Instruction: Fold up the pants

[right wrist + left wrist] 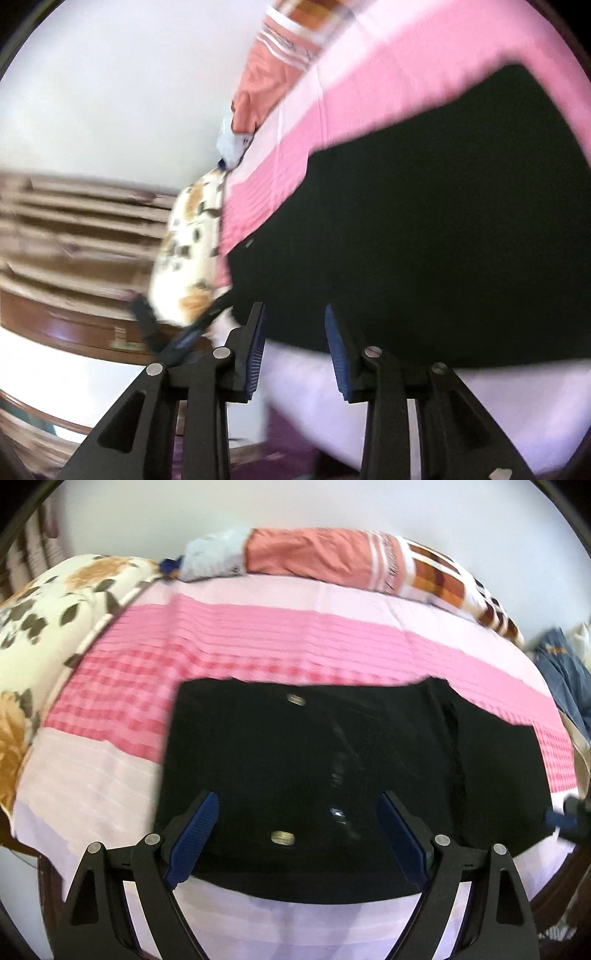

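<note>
Black pants (332, 738) lie flat on the pink striped bed sheet (240, 635), folded into a wide block with two metal buttons (295, 699) showing. My left gripper (299, 797) hovers over their near edge, jaws wide open and nothing between the blue pads (195, 834). In the tilted, blurred right wrist view the pants (424, 240) fill the right side. My right gripper (293, 308) is at their near edge with a gap between its pads (255, 354) and no cloth in it. Its tip also shows at the pants' right end (561, 819).
A floral pillow (44, 627) lies at the left of the bed. A salmon pillow (314, 554) and a plaid cloth (450, 583) lie along the far edge by the white wall. Blue jeans (565, 672) hang off the right. A wooden frame (74, 325) borders the bed.
</note>
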### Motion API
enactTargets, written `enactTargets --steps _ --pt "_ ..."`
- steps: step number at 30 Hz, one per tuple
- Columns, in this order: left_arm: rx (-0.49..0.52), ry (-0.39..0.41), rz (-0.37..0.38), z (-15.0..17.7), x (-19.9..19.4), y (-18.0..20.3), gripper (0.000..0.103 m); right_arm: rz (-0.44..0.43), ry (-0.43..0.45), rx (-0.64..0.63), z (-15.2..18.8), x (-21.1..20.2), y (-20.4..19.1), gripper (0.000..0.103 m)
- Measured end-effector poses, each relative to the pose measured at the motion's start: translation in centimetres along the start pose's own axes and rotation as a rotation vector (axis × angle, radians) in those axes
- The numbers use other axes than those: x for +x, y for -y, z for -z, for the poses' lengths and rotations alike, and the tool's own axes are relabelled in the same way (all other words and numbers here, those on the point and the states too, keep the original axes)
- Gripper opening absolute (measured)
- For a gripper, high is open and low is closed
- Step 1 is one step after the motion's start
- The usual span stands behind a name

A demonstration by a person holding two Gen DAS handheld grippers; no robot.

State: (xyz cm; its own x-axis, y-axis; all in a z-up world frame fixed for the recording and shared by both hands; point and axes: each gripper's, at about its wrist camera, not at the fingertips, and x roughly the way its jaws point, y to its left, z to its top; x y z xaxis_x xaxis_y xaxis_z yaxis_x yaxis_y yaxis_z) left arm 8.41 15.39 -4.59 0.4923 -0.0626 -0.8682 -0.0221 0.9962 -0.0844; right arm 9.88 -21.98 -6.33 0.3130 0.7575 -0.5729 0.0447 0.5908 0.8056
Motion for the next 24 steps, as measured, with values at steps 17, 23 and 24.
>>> enactTargets --steps 17,23,24 --pt "-0.018 -0.108 -0.082 0.4 3.1 -9.7 0.088 0.137 -0.17 -0.221 1.2 9.6 -1.0 0.032" --pt "0.018 -0.104 0.1 -0.5 4.4 -10.5 0.088 0.063 -0.118 -0.094 0.1 8.0 0.2 0.032" --pt "0.021 -0.136 0.15 -0.6 5.1 -10.5 0.088 0.058 -0.118 -0.077 0.0 8.0 0.4 0.032"
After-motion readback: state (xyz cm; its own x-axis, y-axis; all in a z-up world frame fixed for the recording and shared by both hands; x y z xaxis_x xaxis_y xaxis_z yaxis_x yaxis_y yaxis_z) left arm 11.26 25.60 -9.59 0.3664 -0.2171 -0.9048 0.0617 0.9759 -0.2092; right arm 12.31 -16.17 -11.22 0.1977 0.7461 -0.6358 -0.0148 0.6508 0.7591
